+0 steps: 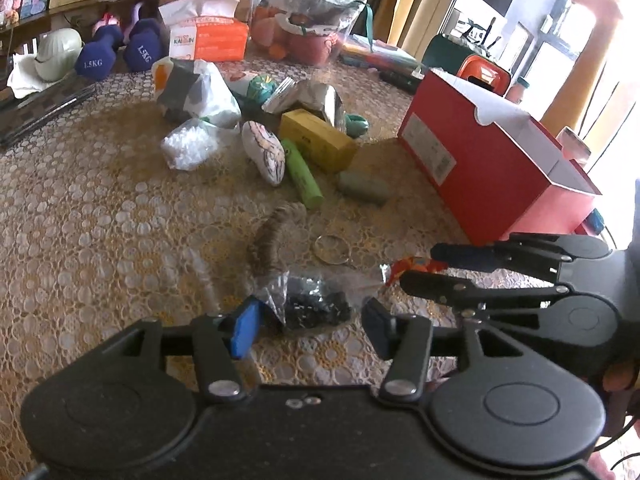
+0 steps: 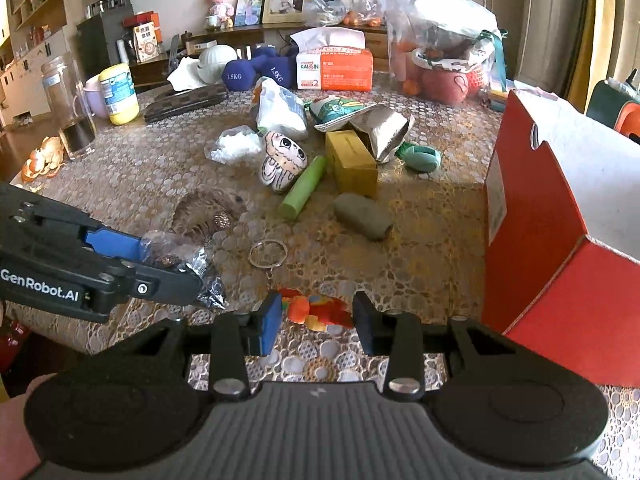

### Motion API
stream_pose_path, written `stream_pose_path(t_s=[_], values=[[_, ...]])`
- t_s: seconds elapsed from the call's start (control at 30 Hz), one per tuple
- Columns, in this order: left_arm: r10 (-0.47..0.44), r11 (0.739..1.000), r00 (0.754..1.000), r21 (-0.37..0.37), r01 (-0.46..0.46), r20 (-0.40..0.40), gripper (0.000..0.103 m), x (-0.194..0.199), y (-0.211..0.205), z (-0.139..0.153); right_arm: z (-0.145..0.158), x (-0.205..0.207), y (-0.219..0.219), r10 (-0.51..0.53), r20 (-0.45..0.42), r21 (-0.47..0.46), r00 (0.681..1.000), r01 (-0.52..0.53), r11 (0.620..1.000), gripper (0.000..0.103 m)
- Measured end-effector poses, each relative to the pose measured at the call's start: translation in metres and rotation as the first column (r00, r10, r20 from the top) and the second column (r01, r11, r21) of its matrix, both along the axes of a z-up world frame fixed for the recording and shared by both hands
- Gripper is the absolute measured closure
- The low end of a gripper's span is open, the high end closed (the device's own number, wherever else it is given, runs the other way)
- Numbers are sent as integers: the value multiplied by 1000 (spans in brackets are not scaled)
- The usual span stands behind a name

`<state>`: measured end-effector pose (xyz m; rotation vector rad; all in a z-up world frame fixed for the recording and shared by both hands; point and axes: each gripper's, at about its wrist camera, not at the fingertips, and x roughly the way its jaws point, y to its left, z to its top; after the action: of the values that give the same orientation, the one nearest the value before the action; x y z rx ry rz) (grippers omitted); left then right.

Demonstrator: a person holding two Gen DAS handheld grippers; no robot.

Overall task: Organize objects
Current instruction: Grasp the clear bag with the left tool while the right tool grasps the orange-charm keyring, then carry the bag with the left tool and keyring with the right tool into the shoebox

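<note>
My left gripper (image 1: 310, 312) is open around a clear plastic bag of small dark pieces (image 1: 312, 300) on the lace tablecloth; the bag lies between the fingers, also in the right wrist view (image 2: 188, 260). My right gripper (image 2: 316, 314) is open around a red, orange and yellow candy wrapper (image 2: 316, 310), which also shows in the left wrist view (image 1: 416, 265). An open red box (image 1: 492, 160) stands to the right (image 2: 540, 216). A metal key ring (image 2: 268, 254), a grey pouch (image 2: 363, 216), a green tube (image 2: 304, 187), a yellow box (image 2: 352, 160) and a painted stone (image 2: 282, 160) lie beyond.
A brown coil (image 1: 270, 240) lies by the bag. Further back are a white plastic bag (image 2: 276, 112), foil packets (image 2: 384, 128), a tissue box (image 2: 334, 66), blue dumbbells (image 2: 256, 70), a yellow jar (image 2: 119, 94), a glass jar (image 2: 70, 108) and orange peel (image 2: 42, 160) at the left edge.
</note>
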<state>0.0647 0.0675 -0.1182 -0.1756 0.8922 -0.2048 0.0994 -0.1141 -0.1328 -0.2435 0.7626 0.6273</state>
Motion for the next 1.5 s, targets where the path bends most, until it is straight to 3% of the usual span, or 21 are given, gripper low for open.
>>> stream_pose_path(t_s=[0.13,0.27,0.7,0.87,1.03,1.5], values=[[-33,999,999,3,33,28,50,-2,-7,7,-1,0,0,0,-3,-1,1000,0,1000,65],[-77,995,995,68,73,57,53,-4,-20,11,0,0,0,2,-6,0,1000,-2,1000,65],[-76,997,996,13,75,36,53,12,-22,1,-3,5,-3,-16,-35,17,999,17,1000,65],[-87,996,995,19,86,44,65,15,-25,1,-3,6,-6,-25,-36,29,999,26,999,65],[-86,996,995,8,86,43,67,13,-26,5,2,5,-10,-30,-34,52,999,32,998,65],[-83,995,991,-42,88,109,67,1,-23,62,46,0,-23,-26,-1,112,1000,26,993,65]])
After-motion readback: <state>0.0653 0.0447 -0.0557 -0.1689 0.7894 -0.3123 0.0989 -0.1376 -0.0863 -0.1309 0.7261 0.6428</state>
